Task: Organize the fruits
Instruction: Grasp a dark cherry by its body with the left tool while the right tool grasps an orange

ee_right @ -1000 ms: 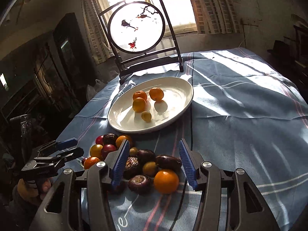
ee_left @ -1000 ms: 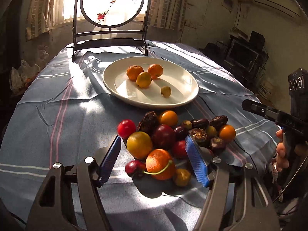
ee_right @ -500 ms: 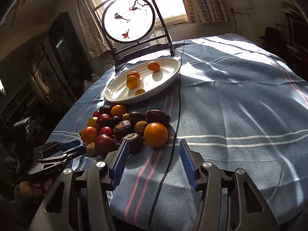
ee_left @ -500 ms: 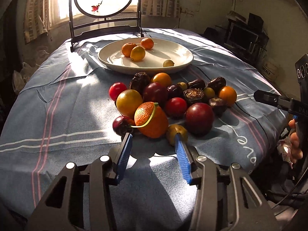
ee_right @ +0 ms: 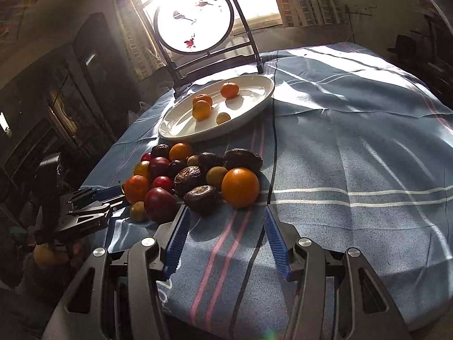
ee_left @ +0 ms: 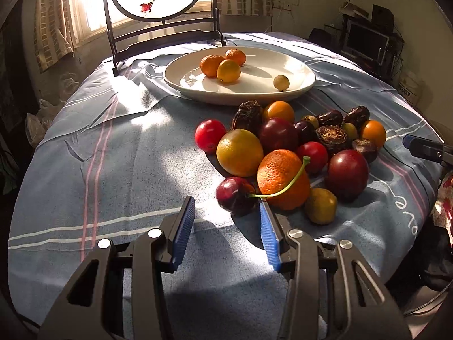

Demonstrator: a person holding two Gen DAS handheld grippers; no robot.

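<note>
Crowding together, piled fruits (ee_left: 286, 144) hide each other; both grippers (ee_left: 226, 215) (ee_right: 225, 225) gape wide, empty.

Two black hand-held grippers with blue-padded fingers.

The left gripper (ee_left: 228, 208) has a matte black frame of angular arms with triangular cut-outs, round silver screws at the joints, and two slim fingers faced with ribbed blue pads (ee_left: 185, 226). The right gripper (ee_right: 225, 218) is built the same: black arms, silver screw heads, ribbed blue pads (ee_right: 276, 238). From the right wrist view, at 9 o'clock, the left gripper's side shows as a black boxy body with blue finger edges. At 8 o'clock beneath it, the hand is too dim to make out.
</note>
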